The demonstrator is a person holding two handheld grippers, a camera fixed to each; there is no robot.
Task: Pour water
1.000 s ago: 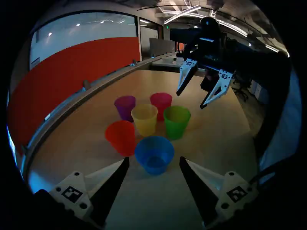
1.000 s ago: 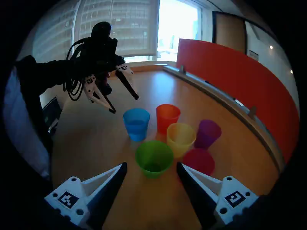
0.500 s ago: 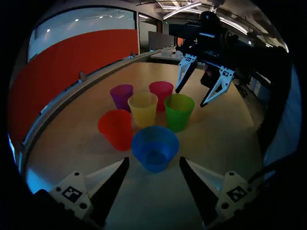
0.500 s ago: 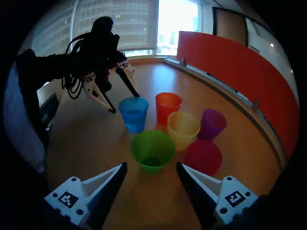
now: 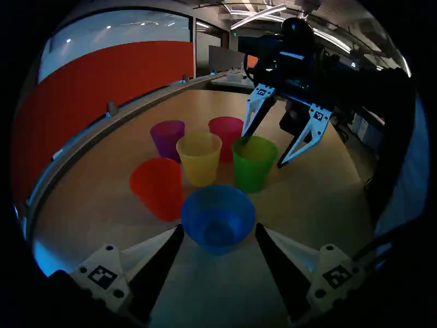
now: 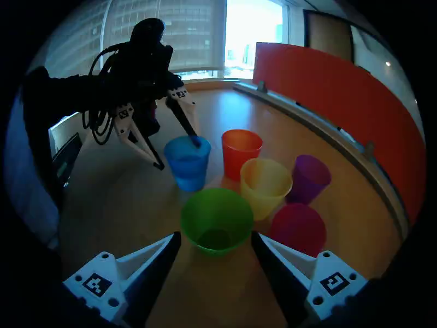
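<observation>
Broad wooden table [image 5: 328,180] underneath, edged on one side by a long red wall [image 5: 98,82], with a bright window [image 6: 251,33] beyond in the right gripper view. On the table, a tight cluster of upright cups, rims close together. Nearest the left gripper [image 5: 217,228], the blue cup [image 5: 218,218], sitting right between the spread fingers with the tips level with its sides; impossible to tell whether touching. Behind it and blocking the way forward, the orange cup [image 5: 157,186], yellow cup [image 5: 199,158] and green cup [image 5: 253,163], then the purple cup [image 5: 166,138] and pink cup [image 5: 226,134] at the back. Across the cluster, the right gripper [image 5: 262,151], held out on a dark-sleeved arm [image 5: 360,87], tilted down toward the table, fingers wide apart and straddling the green cup from the far side; in the right gripper view, that cup's rim just ahead of the two tips and between them. From there, the left gripper likewise angled down, one finger at the blue cup's far rim, the other beside its wall. A level of liquid visible through the blue cup's wall. Six cups in all, one of each colour. Two grippers, both spread and pinching nothing.
</observation>
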